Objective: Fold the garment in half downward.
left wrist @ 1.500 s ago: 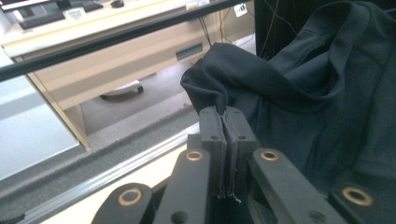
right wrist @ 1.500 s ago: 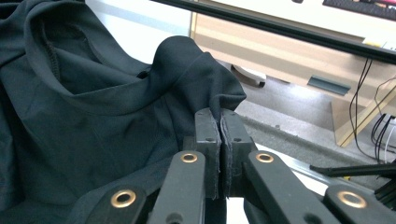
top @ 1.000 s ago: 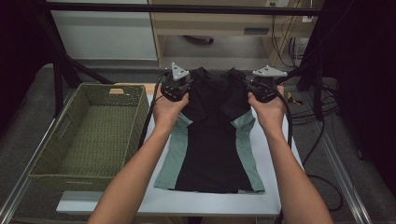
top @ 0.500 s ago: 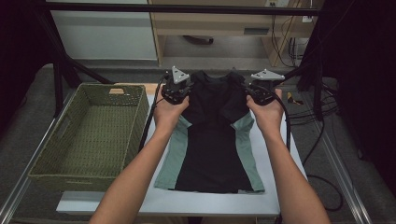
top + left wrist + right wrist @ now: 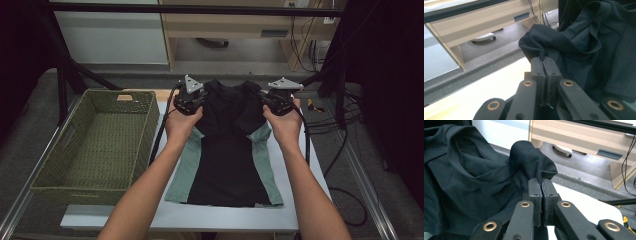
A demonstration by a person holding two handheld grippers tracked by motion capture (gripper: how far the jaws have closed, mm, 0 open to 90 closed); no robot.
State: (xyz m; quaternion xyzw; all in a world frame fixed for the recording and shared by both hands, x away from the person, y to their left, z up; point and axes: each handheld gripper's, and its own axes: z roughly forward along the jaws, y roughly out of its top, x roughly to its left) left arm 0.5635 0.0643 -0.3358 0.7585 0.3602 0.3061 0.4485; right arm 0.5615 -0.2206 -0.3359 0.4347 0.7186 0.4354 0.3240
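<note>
A black shirt (image 5: 225,150) with pale green side panels lies face up on the white table (image 5: 300,200), its collar towards the far edge. My left gripper (image 5: 192,100) is shut on the shirt's left shoulder. In the left gripper view the jaws (image 5: 545,60) pinch a fold of black cloth (image 5: 586,50) lifted off the table. My right gripper (image 5: 275,100) is shut on the right shoulder, and in the right gripper view its jaws (image 5: 541,181) clamp a bunched fold of the shirt (image 5: 474,177). Both shoulders are raised a little; the hem rests flat near the front edge.
A green woven basket (image 5: 100,140) stands empty to the left of the table. Black cables (image 5: 345,115) trail off the right side. Beyond the far edge is a grey floor and a beige cabinet (image 5: 240,30). A dark frame bar (image 5: 200,9) crosses the top.
</note>
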